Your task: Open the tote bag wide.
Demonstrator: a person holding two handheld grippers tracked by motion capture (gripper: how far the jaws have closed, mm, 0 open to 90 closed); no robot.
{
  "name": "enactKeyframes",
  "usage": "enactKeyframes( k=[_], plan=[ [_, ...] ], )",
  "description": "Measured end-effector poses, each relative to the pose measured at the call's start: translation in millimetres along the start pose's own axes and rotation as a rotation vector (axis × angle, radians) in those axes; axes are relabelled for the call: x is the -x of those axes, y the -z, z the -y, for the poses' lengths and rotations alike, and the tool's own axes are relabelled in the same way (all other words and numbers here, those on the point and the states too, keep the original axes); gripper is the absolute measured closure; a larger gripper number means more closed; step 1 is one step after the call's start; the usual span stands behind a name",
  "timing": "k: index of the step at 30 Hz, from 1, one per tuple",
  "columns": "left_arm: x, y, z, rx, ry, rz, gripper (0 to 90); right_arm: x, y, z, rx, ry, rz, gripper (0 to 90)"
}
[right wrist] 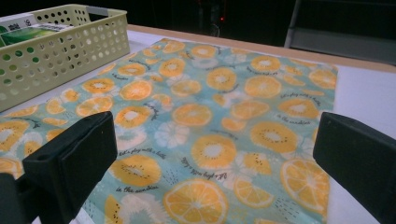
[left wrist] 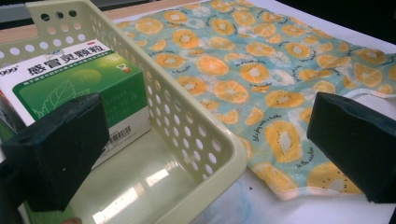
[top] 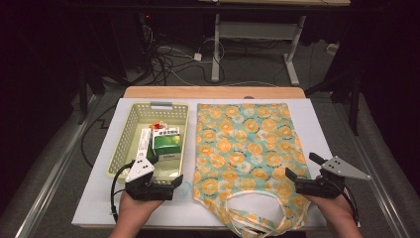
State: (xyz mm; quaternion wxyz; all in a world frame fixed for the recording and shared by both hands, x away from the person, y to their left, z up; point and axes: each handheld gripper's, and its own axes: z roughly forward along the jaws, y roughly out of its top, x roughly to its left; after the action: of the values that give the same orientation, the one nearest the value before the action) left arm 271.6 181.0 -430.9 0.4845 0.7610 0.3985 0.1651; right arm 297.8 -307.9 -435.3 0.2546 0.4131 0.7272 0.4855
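Basket (top: 130, 130) sits left-centre of frame on the bench (top: 317, 124), boxes (top: 166, 141) inside it, bag (top: 247, 148) just right.

The room was dark, light falling mainly on the white table (top: 317, 124) with its wooden far edge (top: 213, 92). Beyond it, tangled cables (top: 173, 62) sprawled across the grey floor (top: 257, 69), beside a white desk frame (top: 257, 34).

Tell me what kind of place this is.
Probably a lab or recording workspace, not a home: a table laid with a white mat, tangled cables on the floor behind, and a bare desk frame in a dark room.
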Motion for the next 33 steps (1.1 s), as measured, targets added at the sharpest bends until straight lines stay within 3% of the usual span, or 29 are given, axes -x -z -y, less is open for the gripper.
enactKeyframes(
  k=[10,18,21,25,28,31,33],
  plan=[
    [-2.0,-2.0,2.8,0.016,0.032,0.006,0.0,-1.1,2.5,1.6,-0.003,0.01,-0.011,0.4],
    [0.7,-4.2,-1.0,-0.001,0.01,0.016,0.0,-7.4,14.3,-5.2,0.037,-0.005,-0.011,0.5],
    [2.7,-3.7,-1.4,-0.001,0.001,0.017,0.0,-7.6,15.1,-4.3,0.026,0.01,0.0,0.5],
    [5.2,-4.2,-4.3,-0.02,-0.002,0.047,0.0,-1.3,16.7,-7.4,0.011,0.006,0.033,1.1],
    [7.1,-3.9,-4.7,-0.02,-0.019,0.046,0.0,6.9,13.8,-13.1,0.003,0.005,0.056,3.4],
    [5.0,-4.4,-4.8,-0.012,-0.003,0.032,0.0,17.7,4.4,-18.8,-0.01,-0.014,0.071,5.7],
    [3.7,-5.0,-3.7,-0.018,0.001,0.025,0.0,24.7,-5.3,-22.6,-0.041,0.005,0.084,6.9]
  ],
)
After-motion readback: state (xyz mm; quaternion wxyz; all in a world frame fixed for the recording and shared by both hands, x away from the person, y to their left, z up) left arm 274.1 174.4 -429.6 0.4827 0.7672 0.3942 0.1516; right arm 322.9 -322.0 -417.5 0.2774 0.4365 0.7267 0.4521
